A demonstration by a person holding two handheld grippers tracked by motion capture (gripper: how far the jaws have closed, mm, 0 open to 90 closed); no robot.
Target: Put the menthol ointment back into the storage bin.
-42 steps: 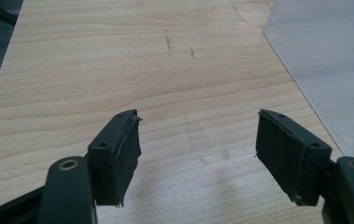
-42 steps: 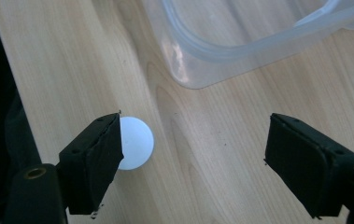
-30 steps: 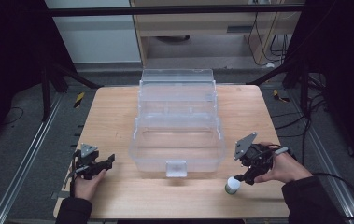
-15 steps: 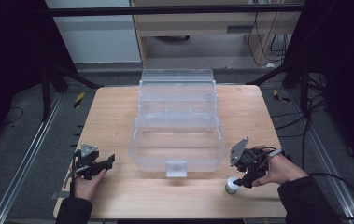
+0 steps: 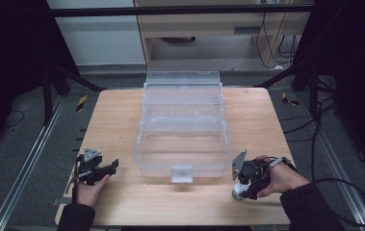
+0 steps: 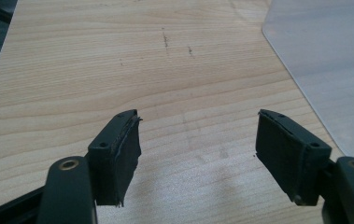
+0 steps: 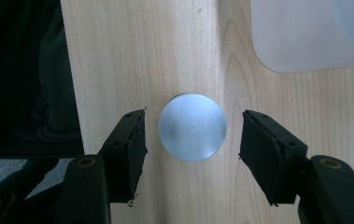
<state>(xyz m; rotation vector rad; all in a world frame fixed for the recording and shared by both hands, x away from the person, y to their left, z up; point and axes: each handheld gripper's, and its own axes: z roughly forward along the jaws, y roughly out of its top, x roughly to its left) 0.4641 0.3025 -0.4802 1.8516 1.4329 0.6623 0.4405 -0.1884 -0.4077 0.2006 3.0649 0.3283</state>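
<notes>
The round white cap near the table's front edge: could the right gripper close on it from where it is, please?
Probably yes: the right gripper is open with a jaw on either side of the white cap, and nothing lies between them.

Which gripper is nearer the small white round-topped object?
Right. The right gripper sits directly over the white object, fingers open on both sides. The left gripper rests across the table, beyond the clear box.

Lab: aluminium rails (image 5: pixel 19 178), trailing cables (image 5: pixel 315 125)
</notes>
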